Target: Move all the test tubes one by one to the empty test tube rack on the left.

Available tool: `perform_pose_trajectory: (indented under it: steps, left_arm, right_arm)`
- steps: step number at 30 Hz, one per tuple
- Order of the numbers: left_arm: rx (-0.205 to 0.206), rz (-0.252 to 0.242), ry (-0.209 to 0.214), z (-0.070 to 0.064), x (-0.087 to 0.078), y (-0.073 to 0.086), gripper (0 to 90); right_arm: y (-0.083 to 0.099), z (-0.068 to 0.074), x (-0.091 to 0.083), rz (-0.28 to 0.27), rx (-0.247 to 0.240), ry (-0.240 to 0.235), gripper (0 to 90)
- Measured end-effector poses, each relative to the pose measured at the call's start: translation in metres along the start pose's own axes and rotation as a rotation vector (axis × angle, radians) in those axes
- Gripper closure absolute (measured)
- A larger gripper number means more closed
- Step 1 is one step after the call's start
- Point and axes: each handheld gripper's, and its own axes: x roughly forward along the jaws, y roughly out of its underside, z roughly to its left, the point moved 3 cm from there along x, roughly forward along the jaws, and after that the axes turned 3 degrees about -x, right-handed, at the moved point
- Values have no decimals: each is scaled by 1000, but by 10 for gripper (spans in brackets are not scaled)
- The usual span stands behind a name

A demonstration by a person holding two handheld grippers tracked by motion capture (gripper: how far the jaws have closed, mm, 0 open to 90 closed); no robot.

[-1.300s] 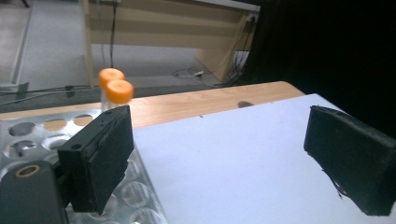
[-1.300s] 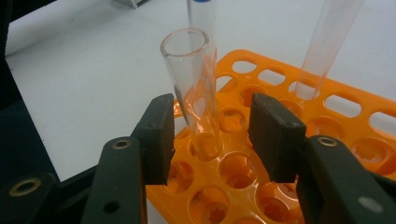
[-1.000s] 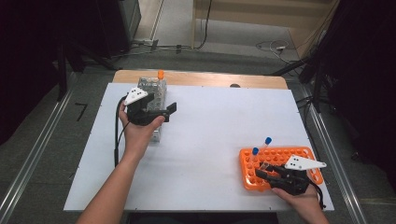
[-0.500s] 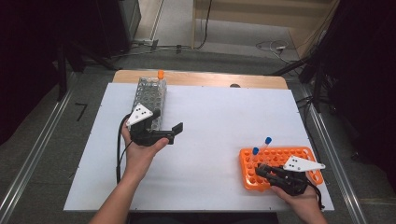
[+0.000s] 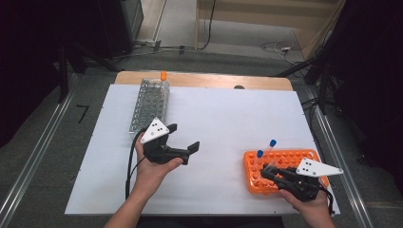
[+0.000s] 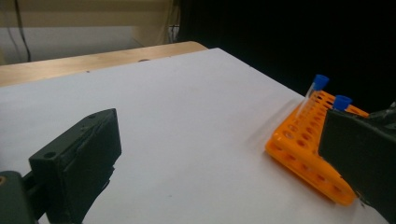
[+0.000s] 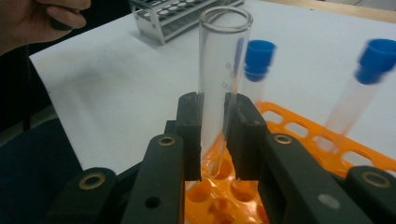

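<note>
Orange rack point(image 5: 285, 160) holding two blue-capped tubes point(image 5: 272, 143); right gripper point(image 7: 212, 135) clamps one uncapped glass tube point(image 7: 219, 70); left gripper point(image 5: 183, 141) spread wide, empty.

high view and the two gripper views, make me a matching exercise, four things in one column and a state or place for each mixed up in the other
Things:
1. left tool
2. right tool
3. orange rack
4. metal rack

States or places:
A. far left of the table, one orange-capped tube at its far end
B. jaws apart, holding nothing
C. near right, with two blue-capped tubes standing in it
D. shut on an uncapped clear tube

Pairs: 1-B, 2-D, 3-C, 4-A
</note>
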Motion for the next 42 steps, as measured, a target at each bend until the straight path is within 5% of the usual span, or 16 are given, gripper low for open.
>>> perform_pose_trajectory:
  steps: [12, 23, 35, 42]
  left_arm:
    - [42, 43, 159, -46, 20, 6, 38]
    - [101, 105, 358, -80, 40, 18, 355]
    - [127, 147, 426, -96, 56, 24, 634]
    - [127, 153, 411, -97, 59, 26, 734]
  right_arm:
    - [-13, 21, 31, 30, -18, -38, 737]
    - [-18, 37, 57, 63, -26, -76, 737]
    - [-20, 43, 62, 76, -43, -117, 737]
    - [-20, 45, 63, 78, -46, -127, 737]
